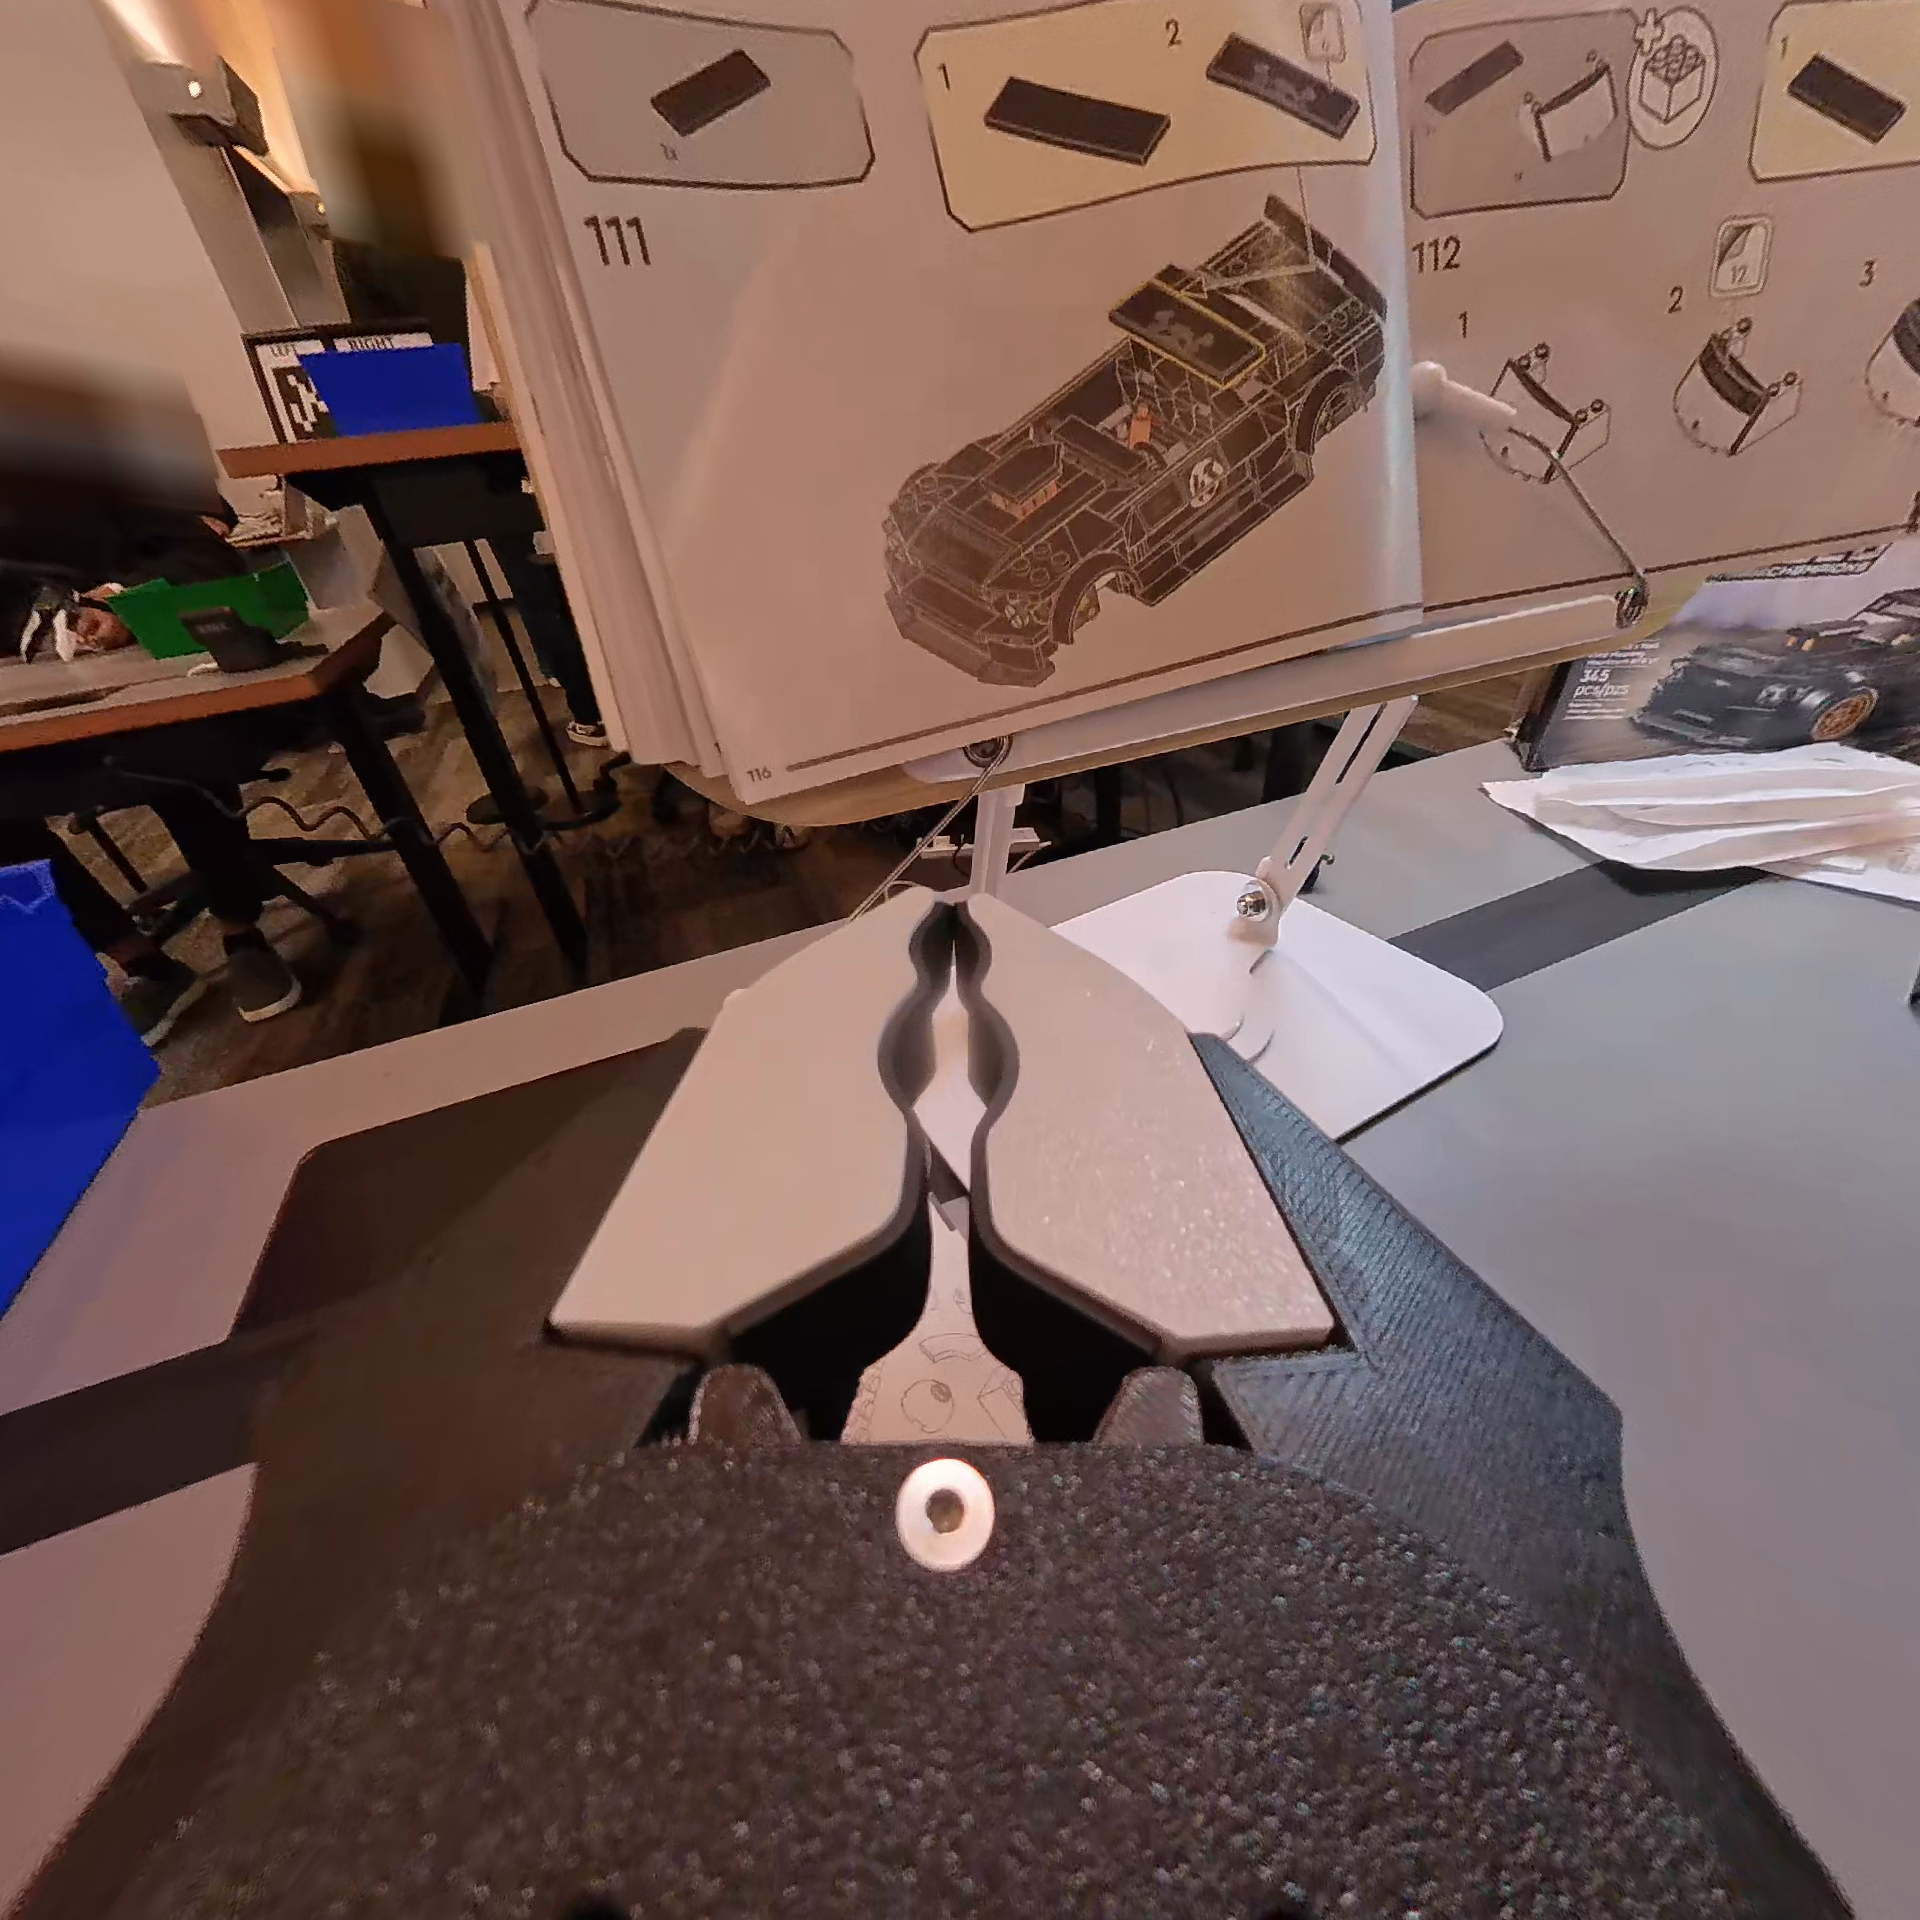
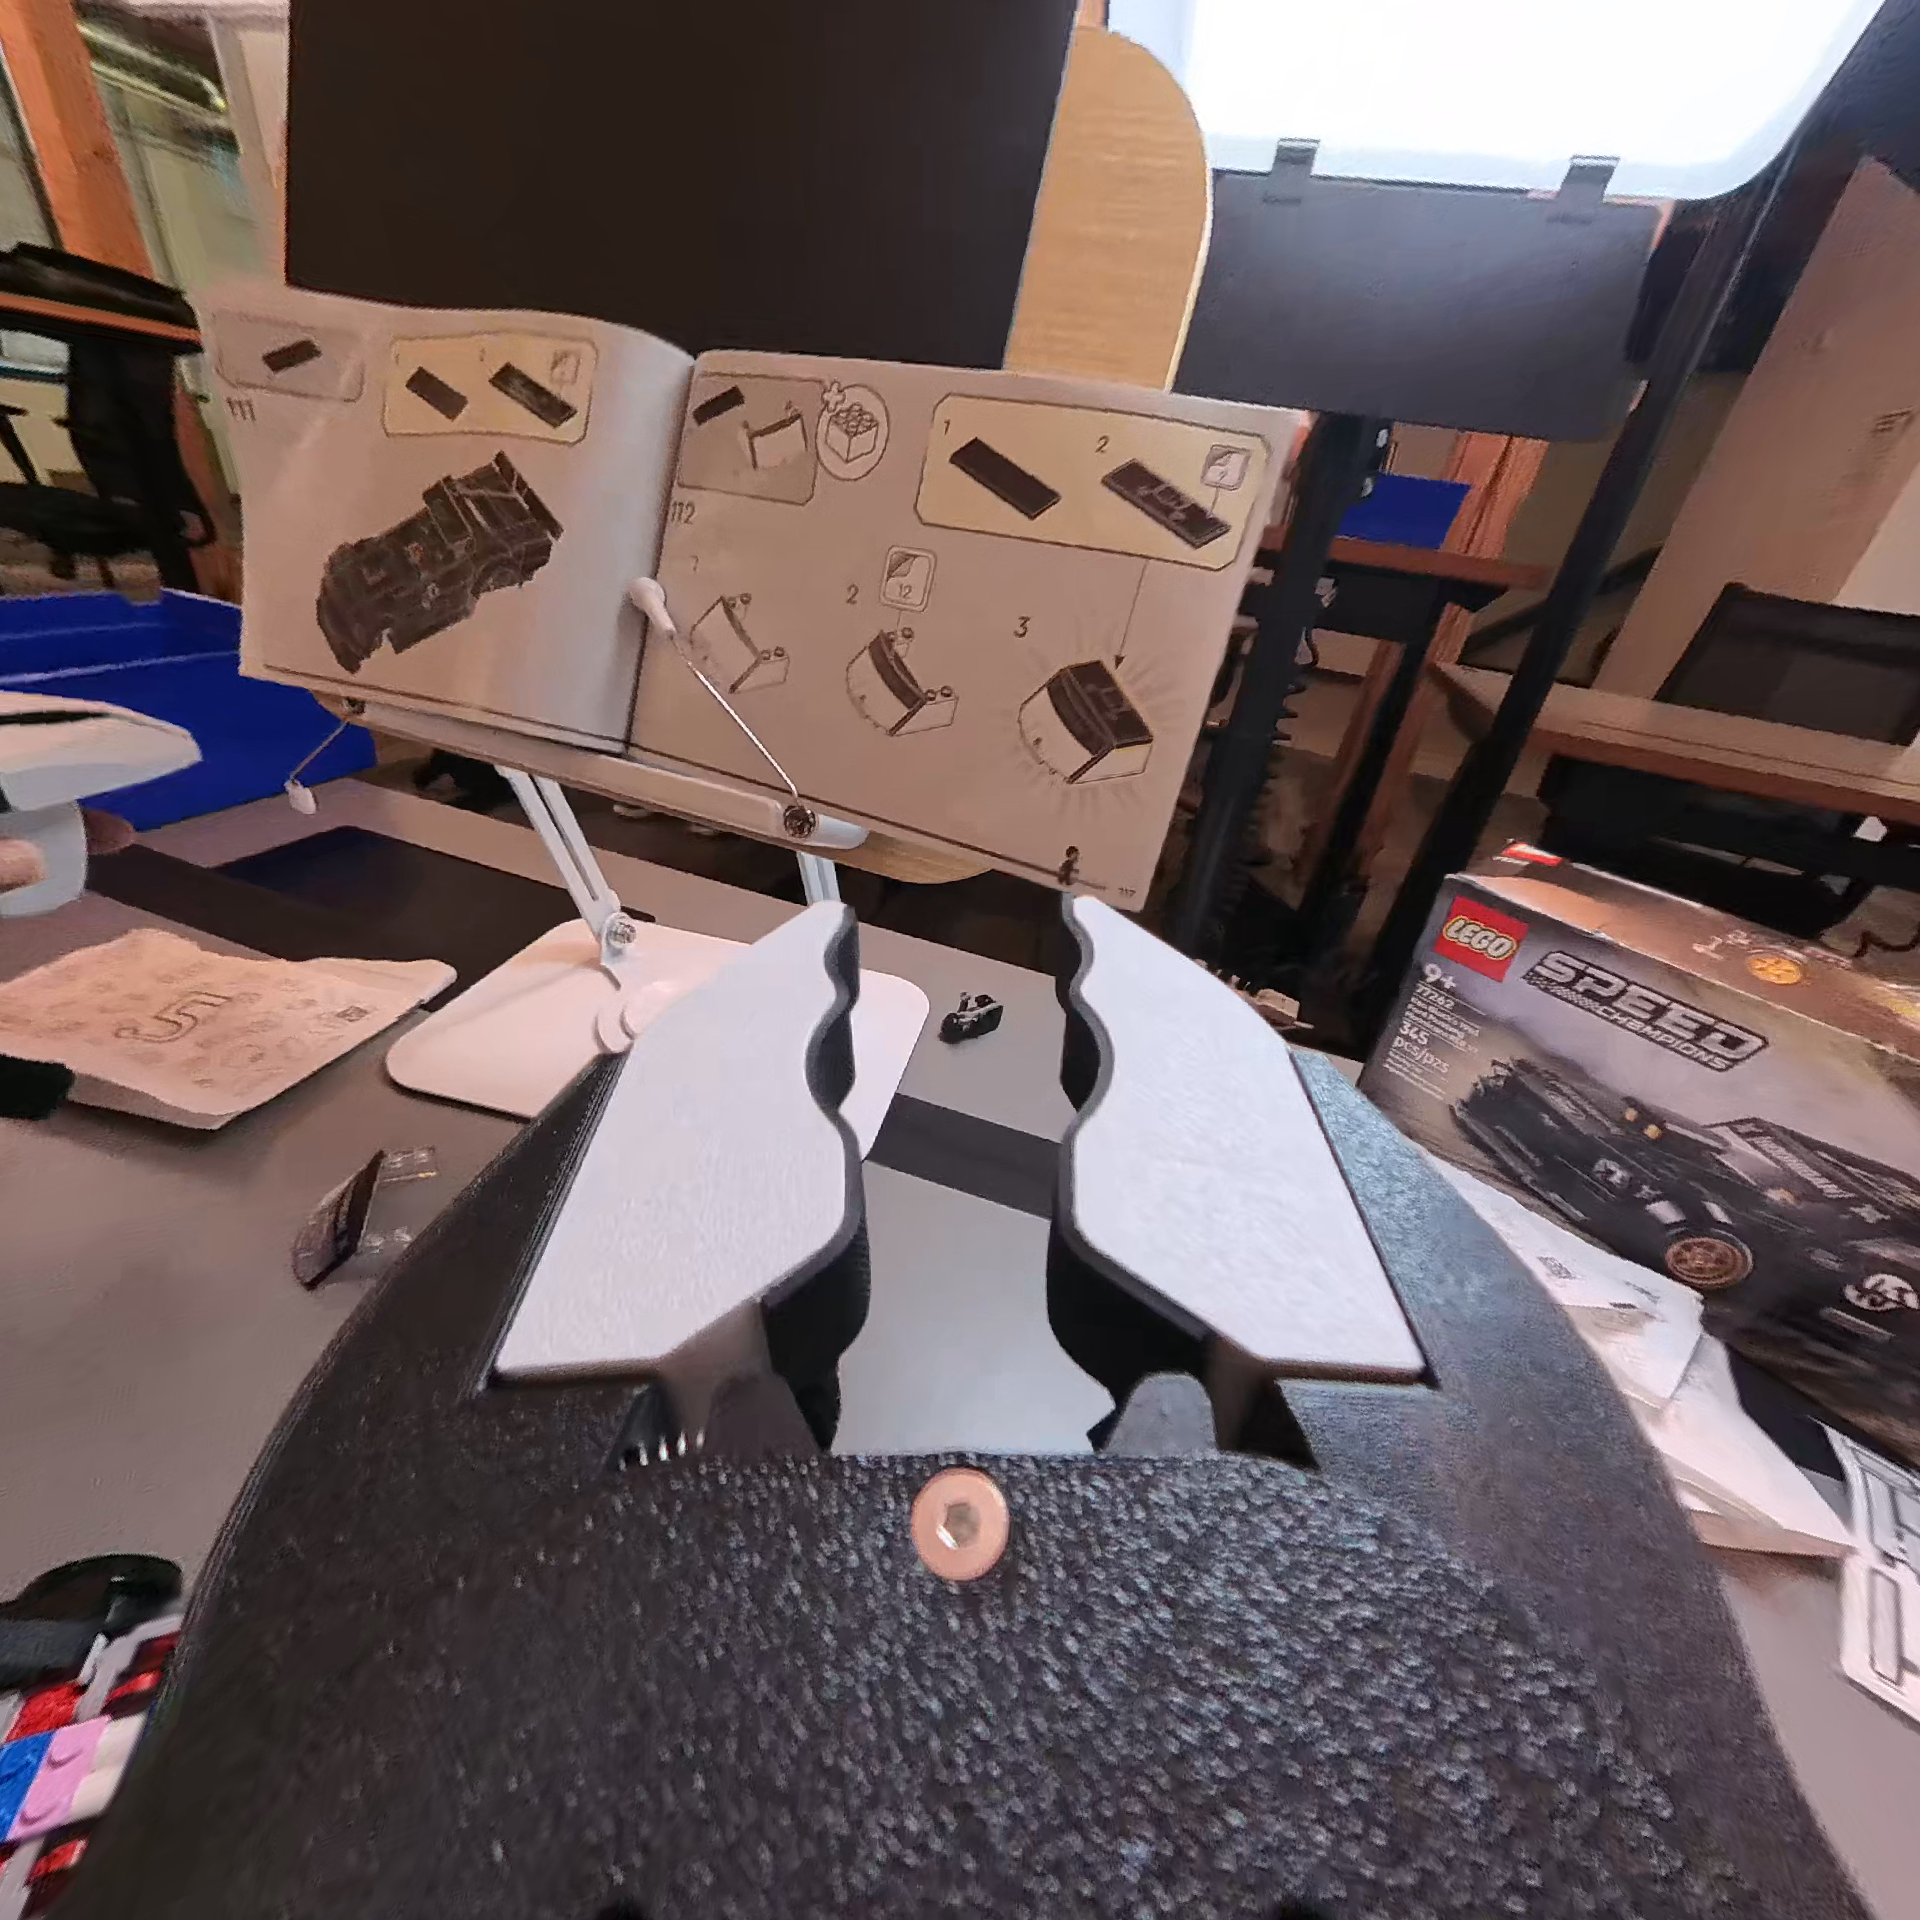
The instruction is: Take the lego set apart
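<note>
Centrally, the left gripper (image 1: pixel 954 914) has its fingers pressed together, empty, above the grey worktop (image 1: pixel 1662 1195). Meanwhile the right gripper (image 2: pixel 958 935) is spread apart, empty; a small black lego piece (image 2: pixel 971 1016) lies mid-frame beyond it, beside the bookstand (image 2: pixel 499 1049) holding the instruction booklet (image 2: pixel 935 623).

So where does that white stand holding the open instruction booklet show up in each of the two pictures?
Left wrist view: the white book stand's base sits right of centre, just beyond the shut left tongs.
Right wrist view: the base lies left of centre, partly behind the open right tongs.
Shared landmark: the open instruction booklet propped on the stand.
</note>
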Tool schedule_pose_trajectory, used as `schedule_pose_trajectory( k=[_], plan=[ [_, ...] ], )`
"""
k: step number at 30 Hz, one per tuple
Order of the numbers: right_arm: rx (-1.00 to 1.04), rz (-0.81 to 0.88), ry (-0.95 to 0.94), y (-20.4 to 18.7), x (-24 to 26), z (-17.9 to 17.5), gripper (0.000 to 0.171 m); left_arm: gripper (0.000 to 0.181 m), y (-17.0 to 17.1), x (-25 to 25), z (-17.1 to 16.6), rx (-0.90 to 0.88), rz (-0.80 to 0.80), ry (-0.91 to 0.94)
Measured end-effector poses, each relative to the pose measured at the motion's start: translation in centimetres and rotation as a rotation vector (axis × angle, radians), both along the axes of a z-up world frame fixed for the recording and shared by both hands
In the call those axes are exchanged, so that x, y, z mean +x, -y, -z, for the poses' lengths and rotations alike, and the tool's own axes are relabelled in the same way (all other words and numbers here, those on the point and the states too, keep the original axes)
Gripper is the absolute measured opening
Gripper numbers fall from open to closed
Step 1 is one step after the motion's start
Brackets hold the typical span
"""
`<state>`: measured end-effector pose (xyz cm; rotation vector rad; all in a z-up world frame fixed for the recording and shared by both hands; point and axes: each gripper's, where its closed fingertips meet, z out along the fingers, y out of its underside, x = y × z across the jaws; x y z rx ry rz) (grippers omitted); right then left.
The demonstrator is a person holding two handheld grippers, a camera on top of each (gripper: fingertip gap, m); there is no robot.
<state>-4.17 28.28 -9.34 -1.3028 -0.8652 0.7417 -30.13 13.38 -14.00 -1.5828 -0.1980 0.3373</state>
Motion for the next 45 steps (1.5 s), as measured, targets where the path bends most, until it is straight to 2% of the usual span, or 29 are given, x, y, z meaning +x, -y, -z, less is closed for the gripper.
schedule_pose_trajectory(
  k=[5,8,13,27,33,36,39,42,45],
  plan=[
    [-0.078,0.003,-0.026,-0.9,0.3,0.4,0.034,0.0,0.2,-0.1,-0.3,0.014,-0.018,-0.012],
    [-0.088,0.001,0.015,-1.0,-0.3,1.8,0.033,0.0,0.0,0.1,-0.4,0.019,-0.011,0.002],
    [-0.071,-0.052,0.104,1.6,-1.9,3.7,0.028,0.0,0.0,0.5,-1.1,0.023,-0.006,-0.02],
    [-0.033,0.008,0.054,0.4,-0.9,2.0,0.033,0.0,0.0,1.3,-1.4,0.026,0.04,-0.027],
    [-0.052,0.011,0.035,-0.1,-0.6,1.8,0.034,0.01,-0.3,1.3,-0.9,-0.003,0.039,-0.006],
    [-0.064,0.008,0.029,-0.6,-0.4,2.1,0.034,0.023,-0.2,0.2,0.5,-0.028,0.002,0.062],
    [-0.085,0.006,0.041,-1.2,-0.3,2.8,0.034,0.029,0.2,-1.6,1.9,-0.031,-0.028,0.195],
    [-0.118,-0.02,0.038,-1.4,-0.4,3.3,0.034,0.036,0.0,-2.0,3.2,-0.011,0.043,0.414],
    [-0.121,-0.043,0.041,-1.0,-0.7,3.5,0.033,0.038,-0.8,-1.6,3.1,0.055,0.129,0.578]
  ],
)
